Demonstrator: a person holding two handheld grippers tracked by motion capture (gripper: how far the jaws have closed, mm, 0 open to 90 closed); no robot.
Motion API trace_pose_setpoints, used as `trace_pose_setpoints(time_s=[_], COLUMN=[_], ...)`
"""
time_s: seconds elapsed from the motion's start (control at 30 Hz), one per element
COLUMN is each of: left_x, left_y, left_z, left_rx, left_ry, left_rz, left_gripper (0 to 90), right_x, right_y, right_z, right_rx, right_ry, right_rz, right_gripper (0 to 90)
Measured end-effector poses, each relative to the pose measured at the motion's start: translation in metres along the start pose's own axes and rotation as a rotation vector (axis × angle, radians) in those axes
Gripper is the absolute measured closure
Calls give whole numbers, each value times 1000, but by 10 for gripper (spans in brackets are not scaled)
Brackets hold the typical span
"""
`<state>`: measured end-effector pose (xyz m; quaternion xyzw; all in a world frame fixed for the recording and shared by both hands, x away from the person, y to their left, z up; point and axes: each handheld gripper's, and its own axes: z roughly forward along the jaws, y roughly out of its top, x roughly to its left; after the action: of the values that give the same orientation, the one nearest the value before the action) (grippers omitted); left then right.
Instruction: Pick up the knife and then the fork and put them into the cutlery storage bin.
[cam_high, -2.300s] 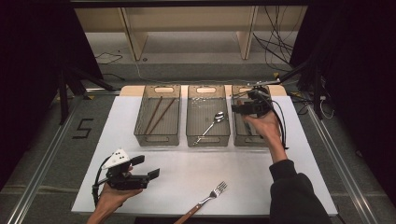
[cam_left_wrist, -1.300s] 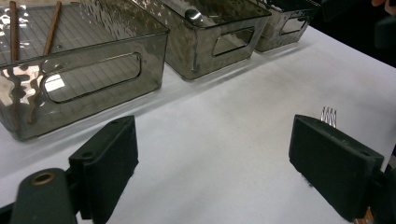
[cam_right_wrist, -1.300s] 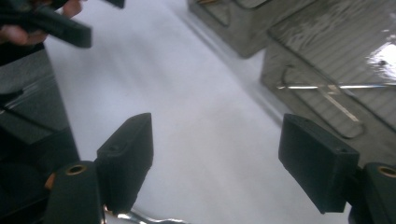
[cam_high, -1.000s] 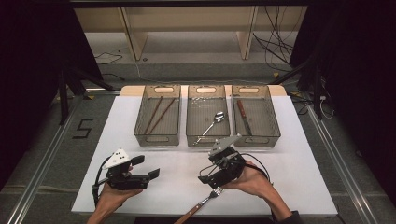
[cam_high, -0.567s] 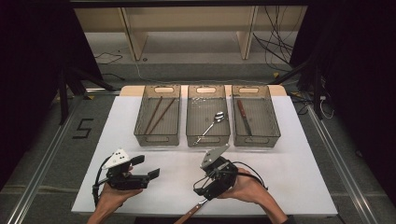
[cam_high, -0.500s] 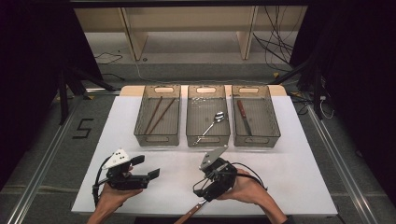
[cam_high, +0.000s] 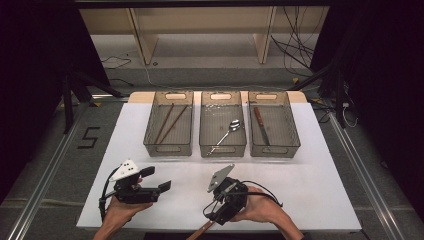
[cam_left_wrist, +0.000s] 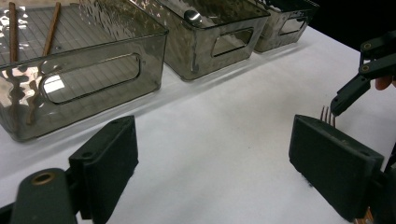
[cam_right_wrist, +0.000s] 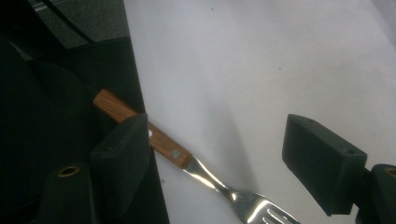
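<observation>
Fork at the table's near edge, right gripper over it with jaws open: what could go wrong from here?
The fork lies with its wooden handle out past the table edge, so a clumsy close by the right gripper might tip it off. One jaw sits over the handle near that edge, so it may catch the table instead. The grip would fall near the smooth metal neck, where the fork might swivel.

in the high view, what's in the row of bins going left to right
Left bin with two chopsticks → middle bin with a spoon → right bin with a wooden-handled knife.
</observation>
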<state>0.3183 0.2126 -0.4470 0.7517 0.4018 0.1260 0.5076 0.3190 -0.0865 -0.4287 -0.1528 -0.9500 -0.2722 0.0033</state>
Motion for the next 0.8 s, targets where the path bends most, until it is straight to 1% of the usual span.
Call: trace_pose_setpoints(time_s=[0.2,0.43,0.53,0.57,0.6,0.67,0.77,0.8], left_x=[0,0,0,0,0,0,0,0], left_y=[0,0,0,0,0,0,0,0], left_z=[0,0,0,0,0,0,0,0], left_rx=[-1,-2,-1,-1,0,1,1,1], left_ry=[1,0,0,-1,-1,-1,-1,-1], left_rz=[-1,-2,-2,-2,-1,-2,-3,-3], left_gripper=[149,149,149,149,149,149,149,149], right_x=[3,7,9,9,11,12,13,14], right_y=[0,-1,-2,-2,-2,-3,-4,-4], right_z=[4,9,12,13,14,16,20,21], right_rx=[28,70,79,95,98,123,139,152], right_ry=[-1,18,19,23,20,25,23,18], right_rz=[-24,-62,-74,-85,-88,-98,-127,-123], right_gripper=[252,270,278,282,283,292,307,314])
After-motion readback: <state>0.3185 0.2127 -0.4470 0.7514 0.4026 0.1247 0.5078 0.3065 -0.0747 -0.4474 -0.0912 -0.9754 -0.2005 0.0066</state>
